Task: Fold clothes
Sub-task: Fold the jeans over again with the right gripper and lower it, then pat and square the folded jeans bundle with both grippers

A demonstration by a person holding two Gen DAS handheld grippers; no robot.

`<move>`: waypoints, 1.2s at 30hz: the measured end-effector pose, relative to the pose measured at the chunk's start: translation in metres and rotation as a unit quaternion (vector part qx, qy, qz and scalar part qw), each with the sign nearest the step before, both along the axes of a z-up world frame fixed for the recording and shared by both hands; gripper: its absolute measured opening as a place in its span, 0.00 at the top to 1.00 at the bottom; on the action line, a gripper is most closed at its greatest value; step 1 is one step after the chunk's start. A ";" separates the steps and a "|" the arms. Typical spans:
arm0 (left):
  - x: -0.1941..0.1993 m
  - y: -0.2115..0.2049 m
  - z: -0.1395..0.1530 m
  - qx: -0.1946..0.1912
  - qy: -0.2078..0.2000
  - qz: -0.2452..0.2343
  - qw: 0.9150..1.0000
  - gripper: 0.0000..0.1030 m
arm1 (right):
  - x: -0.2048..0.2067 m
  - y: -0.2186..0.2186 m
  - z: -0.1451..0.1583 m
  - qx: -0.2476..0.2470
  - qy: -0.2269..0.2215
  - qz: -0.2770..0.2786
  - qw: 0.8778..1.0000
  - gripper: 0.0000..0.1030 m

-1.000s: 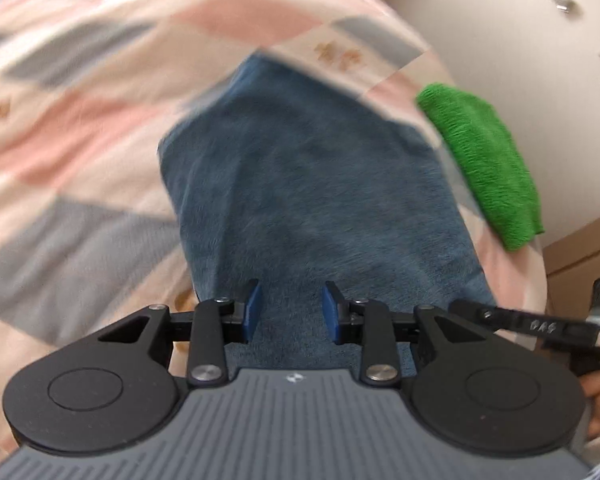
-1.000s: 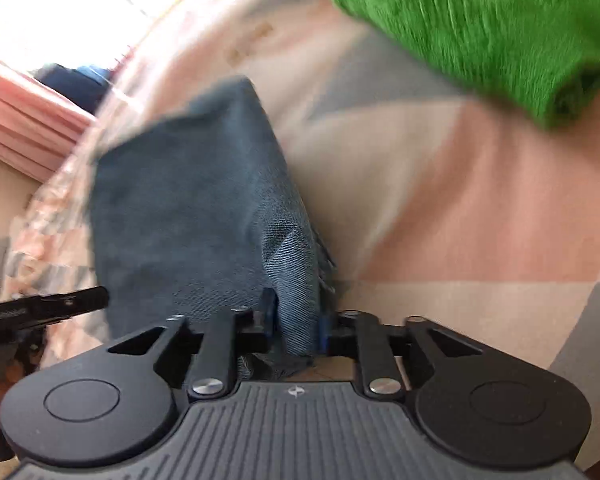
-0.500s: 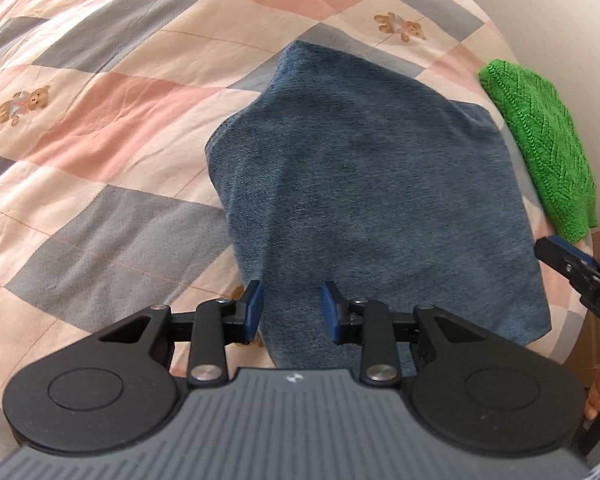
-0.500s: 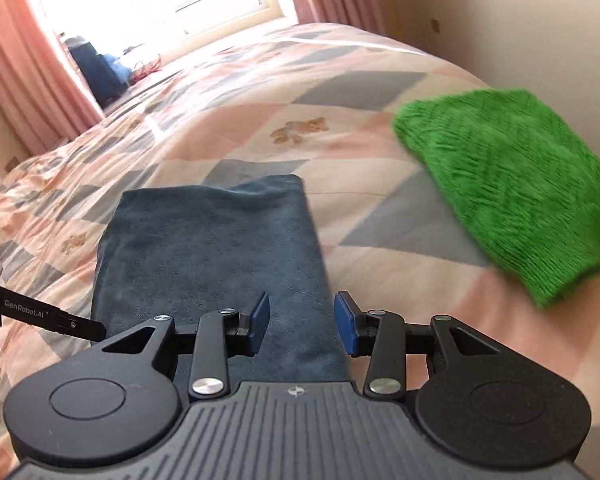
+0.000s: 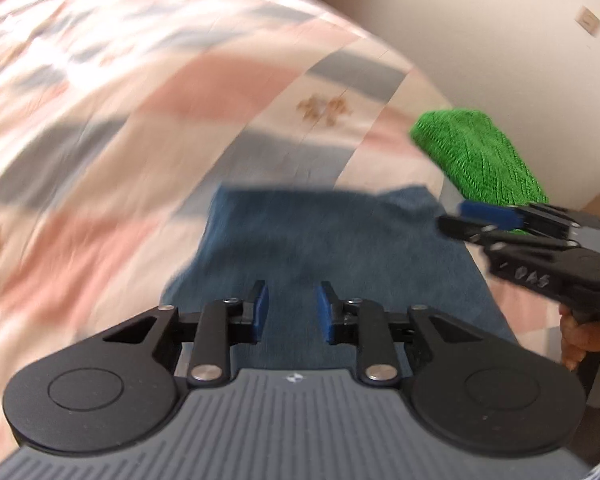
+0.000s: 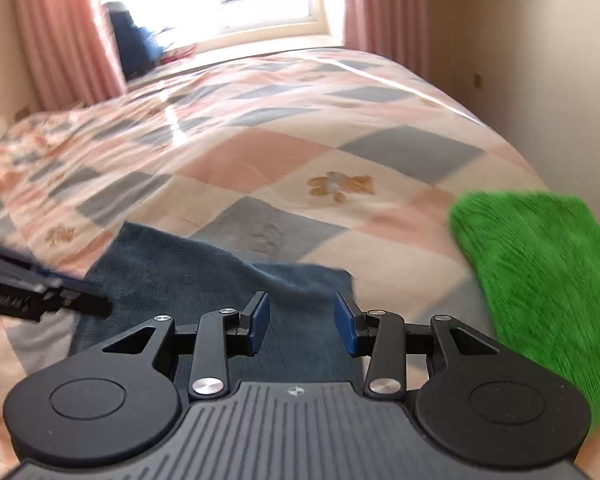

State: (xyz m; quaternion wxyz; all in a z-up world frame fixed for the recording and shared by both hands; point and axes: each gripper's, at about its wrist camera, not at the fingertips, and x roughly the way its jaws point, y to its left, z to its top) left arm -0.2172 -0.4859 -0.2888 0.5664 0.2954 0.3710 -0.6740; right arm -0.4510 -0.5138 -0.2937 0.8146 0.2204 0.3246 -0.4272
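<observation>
1. Left wrist view.
   - Left tongs [image 5: 290,312]: recorded with jaws parted and nothing between them, held over the near part of the blue denim garment [image 5: 340,248].
   - Blue denim garment: recorded lying flat on the bed [image 5: 140,120], folded into a compact shape, its far edge short of the teddy-bear print.
   - Right tongs [image 5: 472,220]: seen from the side at the garment's right edge, raised off the cloth; whether the jaws were parted could not be told from this view. The hand [image 5: 580,332] holding them was partly seen at the frame edge.
   - Green knitted garment [image 5: 480,160]: noted beyond the right tongs, near the bed's edge, apart from the denim.
   - Change: heavy blur was recorded where the view half a second earlier was sharp; the tongs were judged to be swinging away from the cloth.

2. Right wrist view.
   - Right tongs [image 6: 302,326]: recorded wide apart and empty, where a second earlier a fold of denim was pinched between them.
   - Blue denim garment [image 6: 204,272]: recorded released and settled flat.
   - Left tongs [image 6: 40,292]: noted at the garment's left edge.
   - Green knitted garment [image 6: 540,280]: noted to the right, apparently already folded.
   - Meaning: this fold was judged complete; a further fold or tidying may remain.
</observation>
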 end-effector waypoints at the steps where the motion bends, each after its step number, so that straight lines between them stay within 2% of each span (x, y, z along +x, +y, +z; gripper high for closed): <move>1: -0.003 -0.007 -0.007 -0.012 -0.013 -0.007 1.000 0.81 | 0.007 -0.004 -0.009 -0.005 0.019 0.010 1.000 0.61; 3: -0.005 -0.021 -0.024 -0.021 -0.032 -0.017 0.999 0.83 | 0.020 -0.013 -0.029 -0.013 0.055 0.028 0.998 0.67; 4: -0.005 -0.029 -0.035 -0.015 -0.038 -0.019 0.999 0.84 | 0.022 -0.018 -0.042 -0.009 0.064 0.031 0.997 0.67; 7: 0.000 -0.047 -0.068 0.002 -0.042 -0.016 0.999 0.87 | 0.012 -0.044 -0.068 0.042 0.036 -0.004 0.998 0.67; 9: 0.005 -0.053 -0.078 -0.001 -0.034 -0.011 0.999 0.87 | 0.003 -0.062 -0.075 0.080 0.010 -0.038 0.996 0.48; 10: 0.008 -0.055 -0.080 -0.001 -0.033 -0.008 0.999 0.89 | -0.002 -0.069 -0.077 0.100 -0.003 -0.052 0.994 0.46; 11: 0.010 -0.057 -0.079 0.000 -0.035 -0.005 0.999 0.97 | -0.006 -0.071 -0.076 0.110 -0.011 -0.060 0.992 0.45; 15: 0.036 -0.054 -0.064 0.009 0.017 0.013 1.000 0.97 | -0.017 -0.062 -0.053 0.090 -0.009 -0.088 0.992 0.47; 17: 0.042 -0.040 -0.048 0.009 0.025 0.017 0.999 0.98 | -0.030 -0.054 -0.038 0.069 -0.008 -0.120 0.990 0.48; 19: 0.044 -0.024 -0.031 0.009 0.023 0.021 0.999 0.97 | -0.046 -0.045 -0.024 0.074 -0.033 -0.129 0.988 0.51; 21: 0.042 -0.002 -0.014 0.009 0.008 0.027 1.000 0.93 | -0.054 -0.030 -0.010 0.076 -0.041 -0.111 0.990 0.59; 23: 0.041 0.019 -0.003 0.012 -0.005 0.037 0.999 0.93 | -0.054 -0.008 0.003 0.067 -0.026 -0.070 0.995 0.60; 26: 0.036 0.043 0.004 0.013 0.006 0.065 0.998 0.93 | -0.052 0.022 0.008 0.067 -0.011 -0.004 0.998 0.62; 28: 0.026 0.051 -0.001 0.011 0.005 0.076 0.997 0.93 | -0.051 0.029 -0.009 0.080 0.015 0.025 0.996 0.64; 30: 0.013 0.047 -0.021 0.019 -0.012 0.091 0.996 0.92 | -0.053 0.025 -0.037 0.096 0.047 0.037 0.994 0.65; 32: 0.006 0.040 -0.043 0.026 -0.019 0.118 0.992 0.90 | -0.061 0.012 -0.057 0.113 0.038 0.048 0.992 0.64; 34: 0.001 0.038 -0.045 0.030 -0.029 0.151 0.988 0.90 | -0.066 -0.001 -0.059 0.134 0.023 0.054 0.989 0.64; 36: -0.002 0.049 -0.027 0.021 -0.026 0.172 0.984 0.90 | -0.068 -0.004 -0.046 0.120 0.031 0.064 0.990 0.64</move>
